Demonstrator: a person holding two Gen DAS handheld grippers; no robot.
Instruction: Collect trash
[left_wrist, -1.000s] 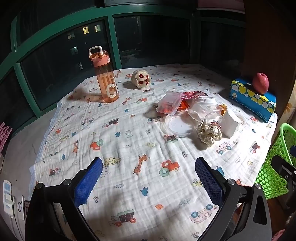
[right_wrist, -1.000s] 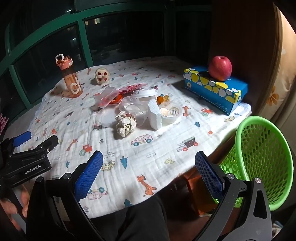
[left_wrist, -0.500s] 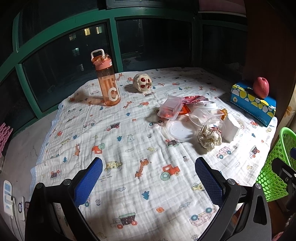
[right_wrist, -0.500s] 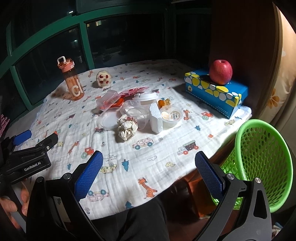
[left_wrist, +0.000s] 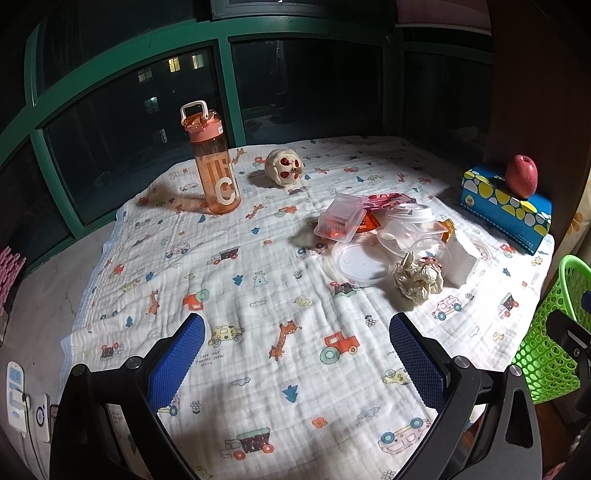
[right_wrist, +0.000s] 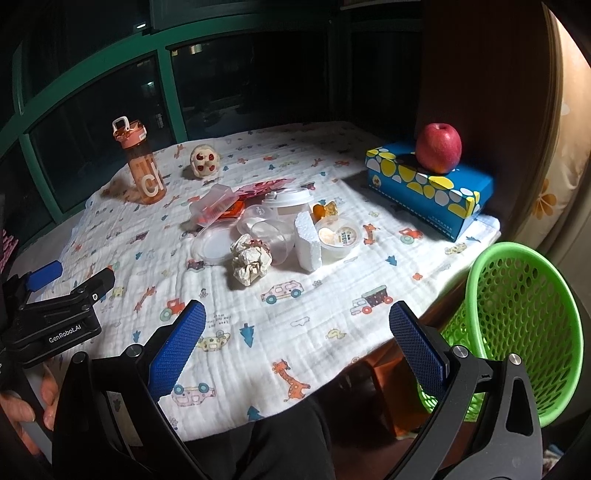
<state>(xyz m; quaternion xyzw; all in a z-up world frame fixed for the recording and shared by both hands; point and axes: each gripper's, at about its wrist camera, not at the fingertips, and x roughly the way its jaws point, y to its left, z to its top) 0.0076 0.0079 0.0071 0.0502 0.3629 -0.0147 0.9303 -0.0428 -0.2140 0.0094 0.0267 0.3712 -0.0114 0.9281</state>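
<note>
Where "GenRobot.AI" marks the left tool (right_wrist: 44, 275): both tools wide open, empty; bottle (left_wrist: 214, 166) lettered "C".

"GenRobot.AI" in white on black left gripper (right_wrist: 55, 291) body; large white "C" on orange water bottle (left_wrist: 216, 177).

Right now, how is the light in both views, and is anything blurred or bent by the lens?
Left wrist view: the cloth is lit from above, the bottle throws a shadow leftward, the window frame curves. Right wrist view: sharp centre, dark corners, the apple shows a highlight, the basket looks stretched.
</note>
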